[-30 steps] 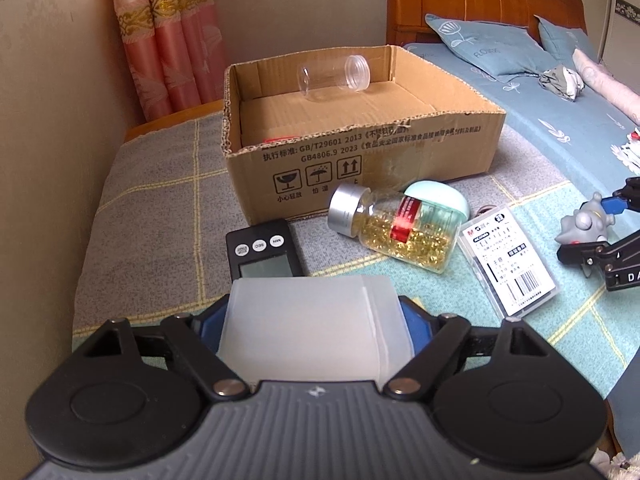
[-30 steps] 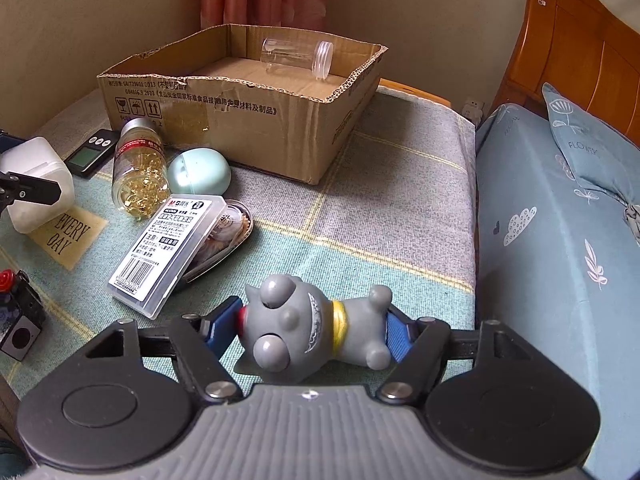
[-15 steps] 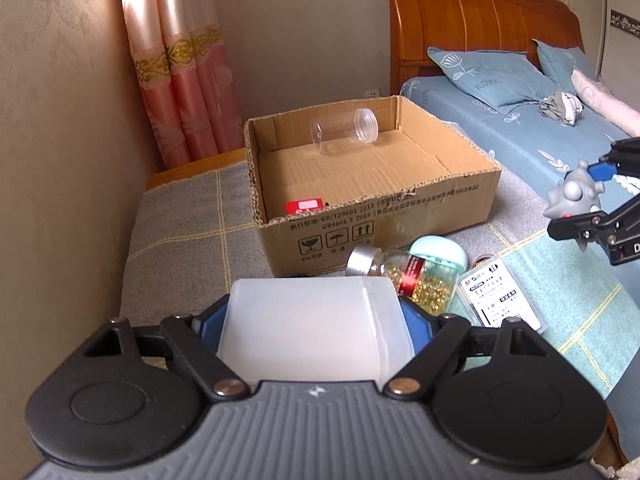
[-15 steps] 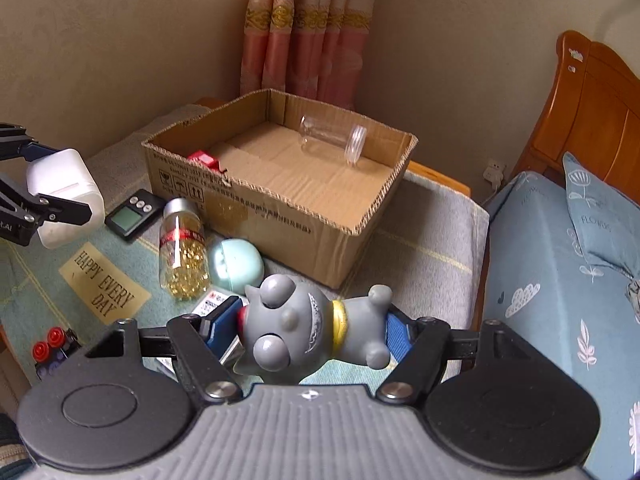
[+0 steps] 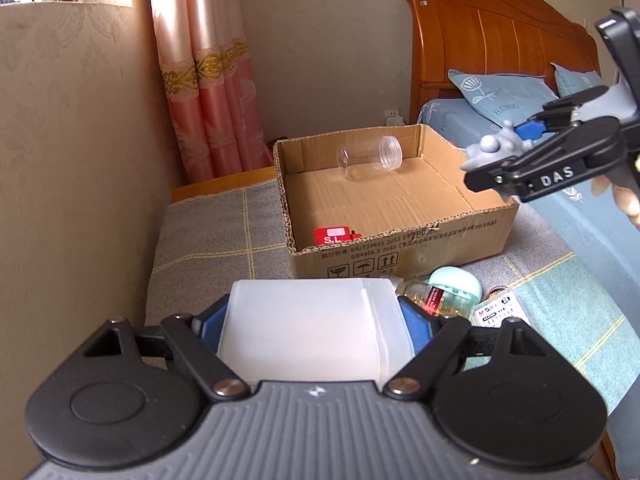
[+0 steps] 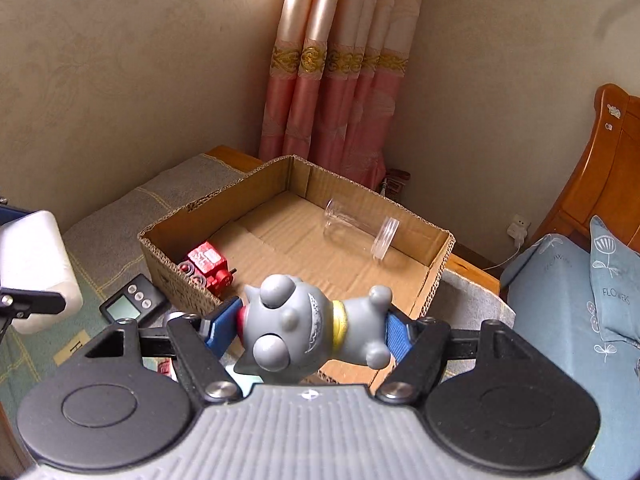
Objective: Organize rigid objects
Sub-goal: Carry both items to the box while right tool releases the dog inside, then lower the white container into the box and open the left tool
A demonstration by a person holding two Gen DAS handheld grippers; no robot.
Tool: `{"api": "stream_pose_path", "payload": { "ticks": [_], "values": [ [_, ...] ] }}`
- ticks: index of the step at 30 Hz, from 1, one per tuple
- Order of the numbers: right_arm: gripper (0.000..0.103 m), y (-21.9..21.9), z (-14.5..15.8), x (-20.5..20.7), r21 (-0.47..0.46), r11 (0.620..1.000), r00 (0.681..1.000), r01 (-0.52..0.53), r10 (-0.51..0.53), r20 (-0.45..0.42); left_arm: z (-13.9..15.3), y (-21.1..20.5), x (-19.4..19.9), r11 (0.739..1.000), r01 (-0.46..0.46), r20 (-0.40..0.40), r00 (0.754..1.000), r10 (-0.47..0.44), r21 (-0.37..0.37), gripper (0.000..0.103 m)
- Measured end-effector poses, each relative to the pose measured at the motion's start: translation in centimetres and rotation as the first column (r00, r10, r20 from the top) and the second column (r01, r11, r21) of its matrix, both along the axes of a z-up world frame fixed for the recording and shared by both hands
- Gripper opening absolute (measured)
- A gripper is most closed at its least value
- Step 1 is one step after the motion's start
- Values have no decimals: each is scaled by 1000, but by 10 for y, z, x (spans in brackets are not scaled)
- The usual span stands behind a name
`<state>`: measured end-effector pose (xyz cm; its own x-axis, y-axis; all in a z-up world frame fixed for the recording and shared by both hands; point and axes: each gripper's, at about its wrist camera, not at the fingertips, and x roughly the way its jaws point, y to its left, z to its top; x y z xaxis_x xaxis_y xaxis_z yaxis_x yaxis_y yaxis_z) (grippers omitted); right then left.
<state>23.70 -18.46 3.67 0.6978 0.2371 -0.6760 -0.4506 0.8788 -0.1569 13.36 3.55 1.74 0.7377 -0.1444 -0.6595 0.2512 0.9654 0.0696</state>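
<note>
Right wrist: right gripper [image 6: 310,330] clamped grey toy figure [image 6: 308,330] head-to-feet, frame centre; looked rigid, light. Left gripper [image 5: 310,322] gripped white container [image 5: 308,332]; probably slick plastic.

Cardboard box [image 5: 400,216]: matt brown corrugated board, raw fluted edges. Jar [image 5: 368,158] inside: clear glossy plastic. White container [image 5: 308,328]: translucent matt plastic. Cat figurine [image 6: 304,332]: smooth grey plastic, slight sheen. Headboard [image 5: 500,44]: varnished glossy wood. Curtain [image 6: 336,80]: satiny cloth. Blanket [image 5: 208,240]: rough woven cloth.
</note>
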Motion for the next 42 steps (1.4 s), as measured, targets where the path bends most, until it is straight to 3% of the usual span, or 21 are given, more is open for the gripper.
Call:
{"api": "stream_pose_path", "payload": {
  "ticks": [5, 8, 14, 26, 34, 38, 42],
  "values": [
    [79, 11, -4, 27, 1, 1000, 999, 28, -28, -18, 7, -1, 6, 1000, 4, 10, 1000, -4, 1, 83],
    [93, 13, -8, 31, -8, 999, 999, 48, -48, -13, 11, -5, 12, 1000, 12, 26, 1000, -12, 17, 83],
    [102, 2, -8, 16, 24, 998, 999, 50, -50, -10, 17, -14, 28, 999, 35, 45, 998, -37, 35, 83],
    [103, -15, -9, -4, 78, 994, 997, 76, -73, -39, 35, -44, 96, 995, 97, 46, 994, -98, 26, 83],
    [103, -31, -8, -18, 144, 985, 994, 100, -94, -48, 33, -68, 159, 997, 71, 27, 997, -71, 28, 84],
    [103, -37, -6, -24, 149, 983, 994, 109, -105, -40, 36, -65, 178, 1000, -1, 66, 998, 2, -22, 101],
    [103, -39, -5, -29, 162, 981, 994, 109, -105, -35, 33, -61, 172, 1000, -4, 72, 997, 4, -8, 101]
  ]
}}
